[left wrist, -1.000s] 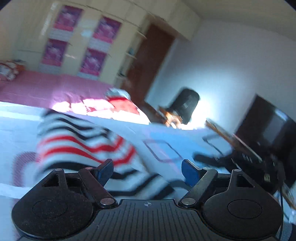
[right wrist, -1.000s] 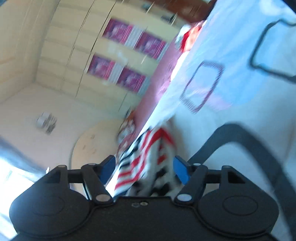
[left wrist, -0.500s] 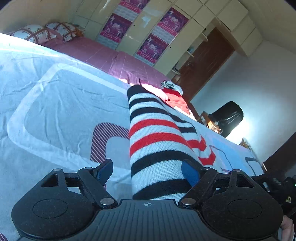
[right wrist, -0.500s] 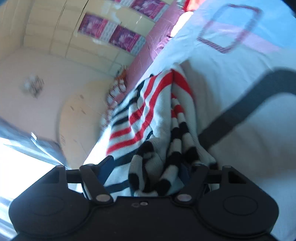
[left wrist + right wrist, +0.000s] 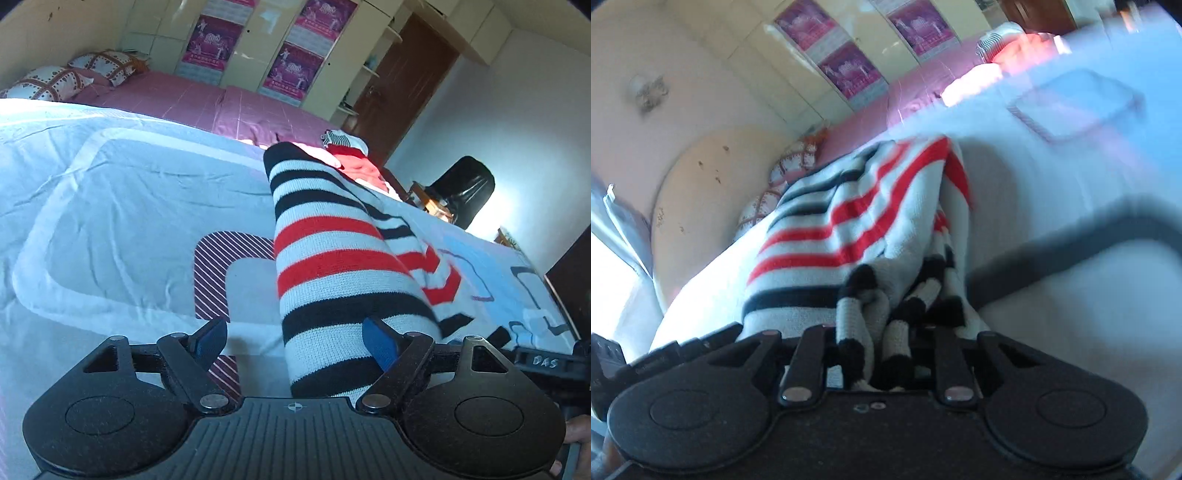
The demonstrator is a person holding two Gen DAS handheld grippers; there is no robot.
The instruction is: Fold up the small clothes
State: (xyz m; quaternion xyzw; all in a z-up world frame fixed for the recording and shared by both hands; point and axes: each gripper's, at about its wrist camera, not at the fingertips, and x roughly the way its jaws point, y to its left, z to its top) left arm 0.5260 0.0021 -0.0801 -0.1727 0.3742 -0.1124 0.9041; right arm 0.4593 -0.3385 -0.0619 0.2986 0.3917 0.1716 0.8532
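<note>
The letters "DAS" (image 5: 542,362) are read on the dark bar at the right edge, just right of the left gripper (image 5: 295,338), whose jaws are spread wide, the striped knit garment (image 5: 332,266) lying between them on the pale bedsheet (image 5: 122,192). The right gripper (image 5: 879,343) is clenched on the garment's bunched end. Pink posters (image 5: 214,40) are seen on the wardrobe beyond the garment, their print unreadable.

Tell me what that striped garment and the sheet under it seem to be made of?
The striped garment looks like soft knitted yarn, probably wool or acrylic: fine ribbed stitches show across its matte bands. The sheet looks like thin printed woven cotton or a blend, smooth with small creases.
</note>
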